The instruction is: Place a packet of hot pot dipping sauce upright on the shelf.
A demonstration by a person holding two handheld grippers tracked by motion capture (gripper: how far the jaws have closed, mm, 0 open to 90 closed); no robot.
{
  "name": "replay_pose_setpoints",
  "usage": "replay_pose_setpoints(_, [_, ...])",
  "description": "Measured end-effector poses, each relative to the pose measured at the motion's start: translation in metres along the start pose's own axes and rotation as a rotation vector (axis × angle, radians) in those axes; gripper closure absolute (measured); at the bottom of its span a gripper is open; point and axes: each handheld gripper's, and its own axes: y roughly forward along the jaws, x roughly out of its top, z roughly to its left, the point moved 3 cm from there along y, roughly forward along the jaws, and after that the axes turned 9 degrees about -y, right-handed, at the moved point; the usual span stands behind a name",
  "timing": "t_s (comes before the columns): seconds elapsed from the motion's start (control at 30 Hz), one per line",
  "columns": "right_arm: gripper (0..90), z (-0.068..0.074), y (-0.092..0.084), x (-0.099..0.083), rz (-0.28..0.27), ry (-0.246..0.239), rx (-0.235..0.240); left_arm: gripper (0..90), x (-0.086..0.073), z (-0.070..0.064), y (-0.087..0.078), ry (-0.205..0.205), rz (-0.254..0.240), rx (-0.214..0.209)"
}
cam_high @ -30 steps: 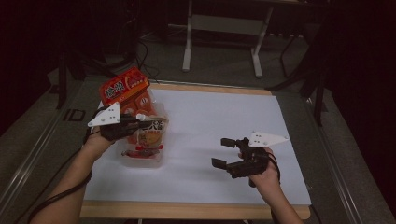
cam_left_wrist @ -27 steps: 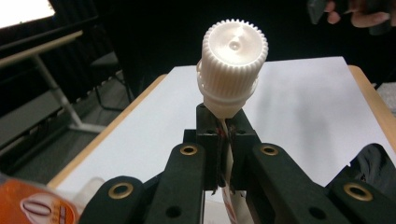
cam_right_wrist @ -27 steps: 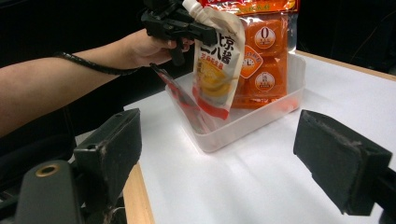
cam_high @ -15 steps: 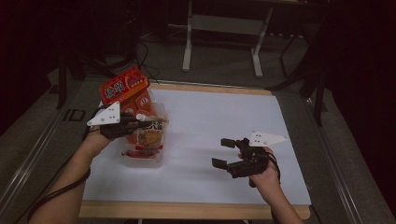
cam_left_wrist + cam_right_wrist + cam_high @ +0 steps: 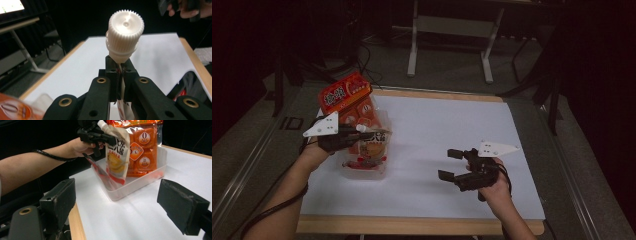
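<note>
So the left claw (image 5: pixel 358 131) is clamped tight on the neck of a spouted sauce pouch (image 5: pixel 116 157), right under its white screw cap (image 5: pixel 125 30). The left gripper view shows the two black jaws pinching the flat bit below the cap, with the cap poking out past the tips. The pouch hangs with its long axis up and down, cap at the top, and its bottom end sits down inside a clear plastic tub (image 5: pixel 136 183) on the left part of the white worktop (image 5: pixel 447 125). Behind it in the same tub stands an orange snack bag (image 5: pixel 143 147), upright, just beside the pouch.

The right claw (image 5: pixel 455 164) is released, jaws spread wide with nothing between them, parked on the right side of the worktop, well apart from the tub. It points roughly toward the tub, and in its own view the pouch is up and to the left of it.

My guess is the thing that matters next is that hanging axis. The left hand is the one on the pouch, so lifting straight up looks cleanest.
</note>
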Motion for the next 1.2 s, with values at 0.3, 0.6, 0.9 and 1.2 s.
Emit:
replay_pose_setpoints(0.3, [15.2, -0.001, 0.000, 0.000, 0.000, 0.004, 0.000, 85.9, -0.028, -0.003, 0.009, -0.041, 0.082, -0.011])
replay_pose_setpoints(0.6, [15.2, 0.000, 0.000, 0.000, 0.000, 0.001, 0.000, 58.8, -0.024, -0.005, 0.001, -0.107, 0.074, 0.047])
replay_pose_setpoints(0.9, [15.2, 0.000, 0.000, 0.000, 0.003, -0.002, -0.003, 46.3, -0.015, -0.009, -0.001, -0.160, 0.071, 0.054])
replay_pose_setpoints(1.2, [15.2, -0.001, -0.001, 0.000, 0.003, 0.000, -0.006, 36.8, 0.008, -0.017, -0.006, -0.197, 0.041, 0.024])
